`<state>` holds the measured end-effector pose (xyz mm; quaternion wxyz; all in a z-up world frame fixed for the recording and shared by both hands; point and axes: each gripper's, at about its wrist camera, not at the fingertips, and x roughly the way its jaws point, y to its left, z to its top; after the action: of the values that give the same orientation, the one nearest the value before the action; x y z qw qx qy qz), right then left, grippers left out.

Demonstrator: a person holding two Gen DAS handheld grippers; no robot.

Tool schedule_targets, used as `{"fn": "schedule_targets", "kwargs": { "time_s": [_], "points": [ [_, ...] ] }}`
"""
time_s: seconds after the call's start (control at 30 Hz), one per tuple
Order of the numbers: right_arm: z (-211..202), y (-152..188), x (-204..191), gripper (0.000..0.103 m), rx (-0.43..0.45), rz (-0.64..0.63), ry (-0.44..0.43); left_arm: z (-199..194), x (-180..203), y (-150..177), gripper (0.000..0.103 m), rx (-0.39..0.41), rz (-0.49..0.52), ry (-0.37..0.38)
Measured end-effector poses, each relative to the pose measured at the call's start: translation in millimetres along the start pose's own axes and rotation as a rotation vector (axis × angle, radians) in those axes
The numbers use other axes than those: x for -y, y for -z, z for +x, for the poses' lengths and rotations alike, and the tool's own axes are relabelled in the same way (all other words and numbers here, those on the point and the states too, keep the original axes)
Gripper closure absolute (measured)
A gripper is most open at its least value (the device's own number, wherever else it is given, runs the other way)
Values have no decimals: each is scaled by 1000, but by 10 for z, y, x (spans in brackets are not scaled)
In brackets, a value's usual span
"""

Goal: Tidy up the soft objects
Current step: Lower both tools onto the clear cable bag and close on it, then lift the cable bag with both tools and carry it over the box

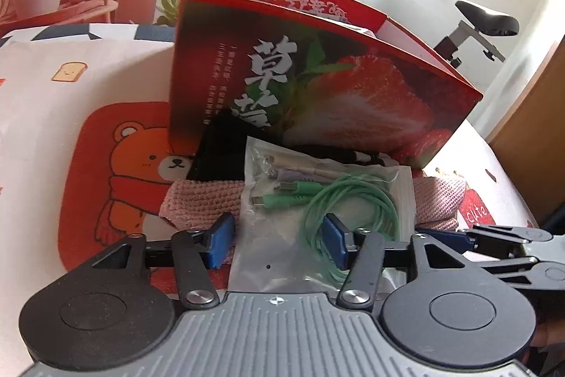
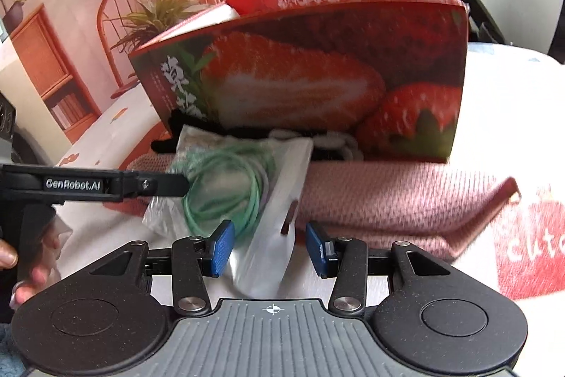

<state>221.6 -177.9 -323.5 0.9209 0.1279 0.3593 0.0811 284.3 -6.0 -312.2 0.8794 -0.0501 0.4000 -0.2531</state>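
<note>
A clear plastic bag with a coiled green cable [image 1: 317, 200] lies on a pink knitted cloth [image 1: 201, 196] in front of a red strawberry box [image 1: 317, 76]. My left gripper [image 1: 279, 241] is open, its blue pads standing over the bag's near end without squeezing it. A black fabric item [image 1: 219, 151] lies behind the bag against the box. In the right wrist view the bag [image 2: 229, 186] has its near corner between the pads of my open right gripper [image 2: 270, 248], apart from both. The pink cloth [image 2: 388, 200] stretches to the right below the box [image 2: 317, 76].
A bedsheet with an orange bear print [image 1: 116, 172] covers the surface. A black and white item [image 2: 335, 140] lies at the box's base. An exercise bike [image 1: 487, 20] and a wooden panel [image 1: 536, 115] stand to the right. A person's hand [image 2: 21, 271] holds the left gripper's handle.
</note>
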Motion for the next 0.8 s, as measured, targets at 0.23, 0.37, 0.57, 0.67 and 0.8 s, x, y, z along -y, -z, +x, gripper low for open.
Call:
{"fn": "schedule_targets", "kwargs": {
  "time_s": [0.23, 0.37, 0.57, 0.67, 0.8],
  "points": [
    [14, -90, 47, 66, 20, 14, 11, 36, 189, 20, 41, -22, 21, 24],
    [26, -53, 109, 67, 7, 51, 4, 18, 305, 86, 55, -32, 40, 29],
    [8, -8, 167, 71, 5, 106, -14, -29, 328, 192, 63, -58, -18, 38],
    [-18, 10, 95, 76, -2, 85, -18, -72, 393, 248, 63, -59, -13, 44],
    [-98, 74, 68, 79, -5, 70, -7, -148, 442, 328, 66, -58, -29, 48]
  ]
}}
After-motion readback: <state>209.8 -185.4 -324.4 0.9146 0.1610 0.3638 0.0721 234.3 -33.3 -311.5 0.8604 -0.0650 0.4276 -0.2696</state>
